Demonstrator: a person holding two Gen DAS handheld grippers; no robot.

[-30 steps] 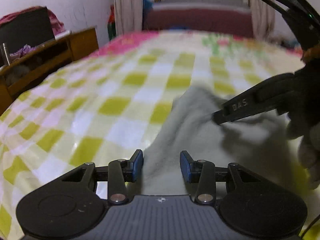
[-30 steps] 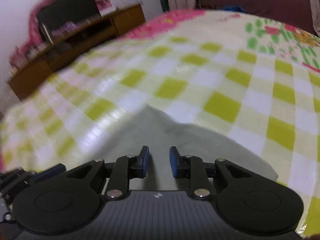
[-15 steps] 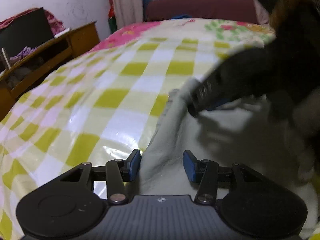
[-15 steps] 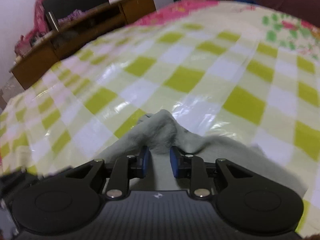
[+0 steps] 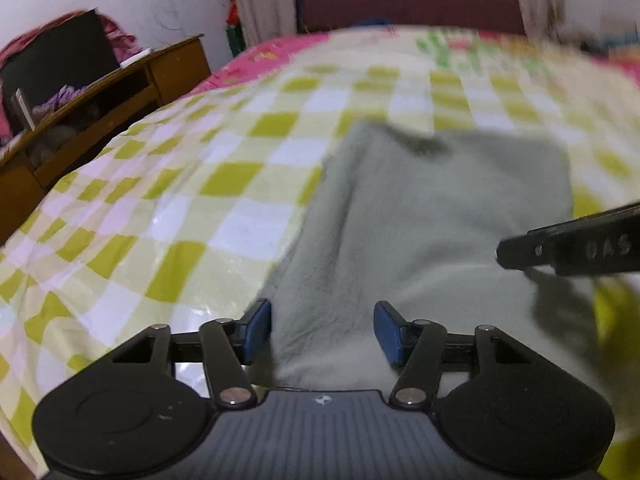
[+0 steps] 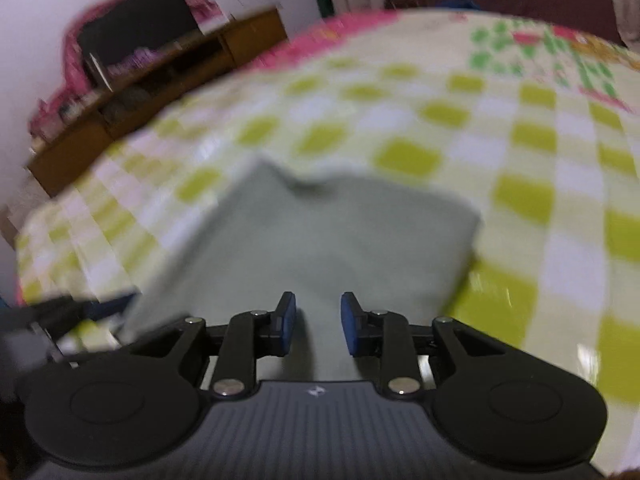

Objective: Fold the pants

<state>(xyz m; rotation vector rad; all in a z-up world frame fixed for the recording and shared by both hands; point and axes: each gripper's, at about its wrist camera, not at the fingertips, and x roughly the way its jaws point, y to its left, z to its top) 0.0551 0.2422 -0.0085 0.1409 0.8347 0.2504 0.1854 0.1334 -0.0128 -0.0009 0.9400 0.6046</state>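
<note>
The grey-green pants (image 5: 432, 216) lie folded in a rough rectangle on the checked bedspread (image 5: 192, 200). My left gripper (image 5: 322, 332) is open over their near left edge, holding nothing. My right gripper (image 6: 318, 322) is open just above the near part of the pants (image 6: 320, 240), with nothing between its pads. One right finger (image 5: 568, 248) juts in from the right in the left wrist view. The right wrist view is blurred.
A wooden shelf unit (image 5: 100, 108) with a dark screen stands left of the bed. A dark red headboard (image 5: 408, 8) and curtains are at the far end. The bedspread (image 6: 520, 152) spreads wide around the pants.
My right gripper has let go of the bunched cloth and pulled back to the right. The pants now lie flat. My left gripper has opened a little wider.
</note>
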